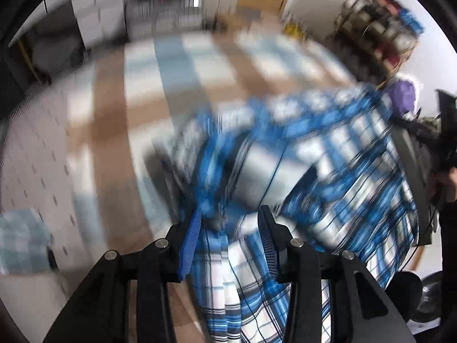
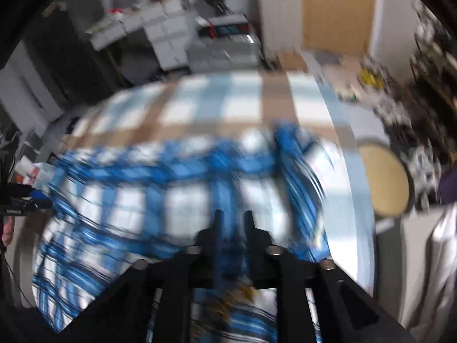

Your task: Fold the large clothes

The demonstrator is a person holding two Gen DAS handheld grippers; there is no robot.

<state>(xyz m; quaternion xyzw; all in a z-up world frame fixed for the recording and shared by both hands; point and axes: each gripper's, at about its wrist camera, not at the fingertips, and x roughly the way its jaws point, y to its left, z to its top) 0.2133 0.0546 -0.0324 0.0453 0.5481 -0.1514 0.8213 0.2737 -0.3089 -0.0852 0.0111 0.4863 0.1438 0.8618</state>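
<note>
A large blue and white plaid garment (image 1: pixel 328 148) lies rumpled on a bed with a brown, pale blue and white checked cover (image 1: pixel 171 65). Both views are heavily blurred. My left gripper (image 1: pixel 230 211) points steeply down at the garment's near edge. A bunch of plaid cloth fills the gap between its blue ribbed pads (image 1: pixel 190 245). From the other side, my right gripper (image 2: pixel 233 214) hangs over the same garment (image 2: pixel 171 200) with a narrow gap between its fingers. Blue cloth shows through that gap, and I cannot tell whether it touches. The other gripper (image 2: pixel 25 197) peeks in at the left edge.
A round stool with a tan top (image 2: pixel 382 183) stands right of the bed (image 2: pixel 228 105). Cluttered shelves (image 1: pixel 380 28) line the right wall. White cabinets (image 2: pixel 171 34) and a wooden door (image 2: pixel 337 8) stand behind. Grey cloth (image 2: pixel 428 271) hangs at the near right.
</note>
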